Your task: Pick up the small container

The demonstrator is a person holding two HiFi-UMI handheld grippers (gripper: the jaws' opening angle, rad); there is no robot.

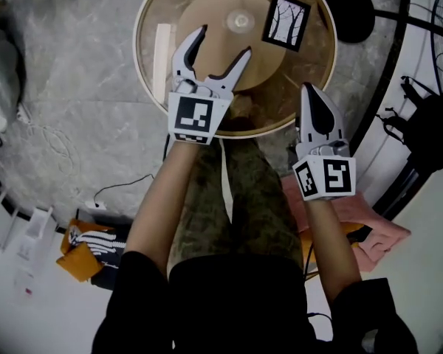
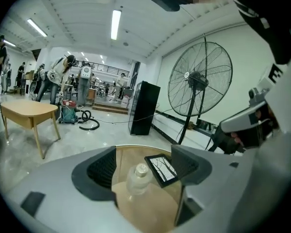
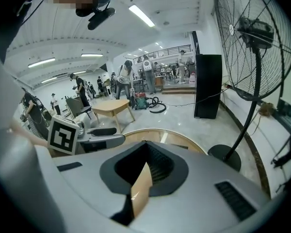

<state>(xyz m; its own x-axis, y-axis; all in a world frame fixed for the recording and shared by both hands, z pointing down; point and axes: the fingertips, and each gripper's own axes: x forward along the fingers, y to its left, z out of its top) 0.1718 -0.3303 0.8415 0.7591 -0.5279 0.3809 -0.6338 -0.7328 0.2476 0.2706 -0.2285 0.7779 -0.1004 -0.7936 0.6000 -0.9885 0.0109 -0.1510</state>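
In the head view the small container [image 1: 240,21] stands near the middle of the round desk [image 1: 142,72], seen almost end-on, so its pale cap faces the camera: its long axis is vertical and it points straight up. The left gripper [image 1: 223,41] hangs over the near part of the desk with its jaws spread wide and the container just beyond its tips, while a framed tree picture [image 1: 286,22] lies just to the container's right. The right gripper [image 1: 310,88] is at the desk's edge, closed and empty. In the left gripper view the container [image 2: 136,178] shows upright in the gap between the open jaws, cap on top. It looks to be ahead of the pads, not yet between them, though depth is hard to judge through this lens. The picture [image 2: 161,169] sits close beside it, in front of the right-hand jaw. That is the main risk (the container looks light and clear-walled): a jaw tip that arrives off-centre could tip it over or shove the picture, and a pinch high on the cap or on the smooth round body could let it slip out. The right gripper view shows only a sliver of desk between its shut jaws, with nothing held.
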